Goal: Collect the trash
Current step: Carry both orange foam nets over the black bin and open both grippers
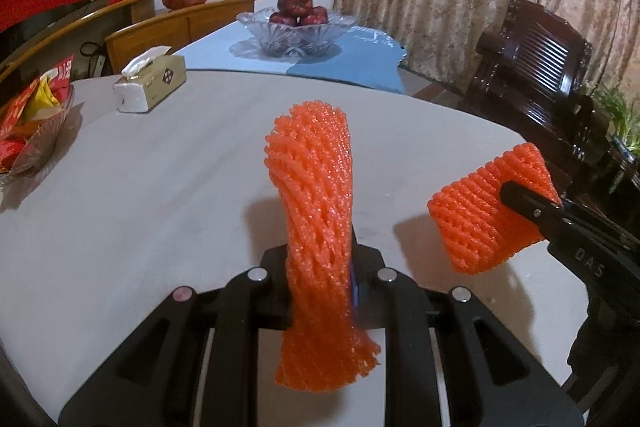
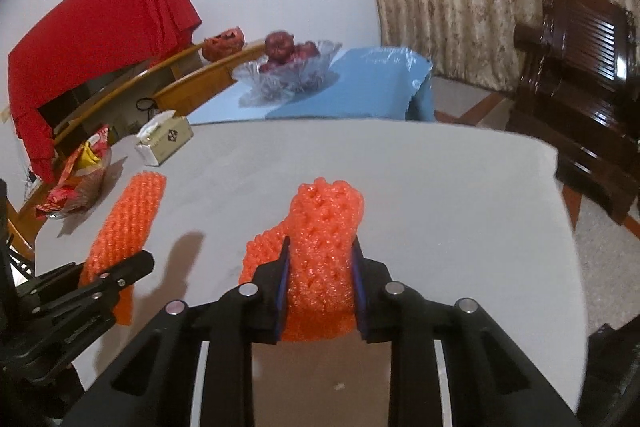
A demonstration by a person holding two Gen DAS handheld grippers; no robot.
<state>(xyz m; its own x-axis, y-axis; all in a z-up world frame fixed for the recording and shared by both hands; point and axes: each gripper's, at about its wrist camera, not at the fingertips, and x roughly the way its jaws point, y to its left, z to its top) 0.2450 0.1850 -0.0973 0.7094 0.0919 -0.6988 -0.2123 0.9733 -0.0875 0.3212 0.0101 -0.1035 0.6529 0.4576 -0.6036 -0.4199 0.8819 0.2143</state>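
My left gripper (image 1: 320, 279) is shut on a long orange foam fruit net (image 1: 316, 211), squeezed thin at the jaws and held above the grey table (image 1: 160, 187). My right gripper (image 2: 320, 279) is shut on a second orange foam net (image 2: 324, 247), also held over the table. In the left wrist view the right gripper (image 1: 532, 207) enters from the right with its net (image 1: 484, 211). In the right wrist view the left gripper (image 2: 132, 267) enters from the left with its net (image 2: 128, 223).
A tissue box (image 1: 150, 85) and a glass dish of red snack packets (image 1: 32, 123) sit at the table's far left. A glass bowl of red apples (image 1: 296, 27) stands on a blue cloth beyond. A dark wooden chair (image 1: 532, 67) stands to the right.
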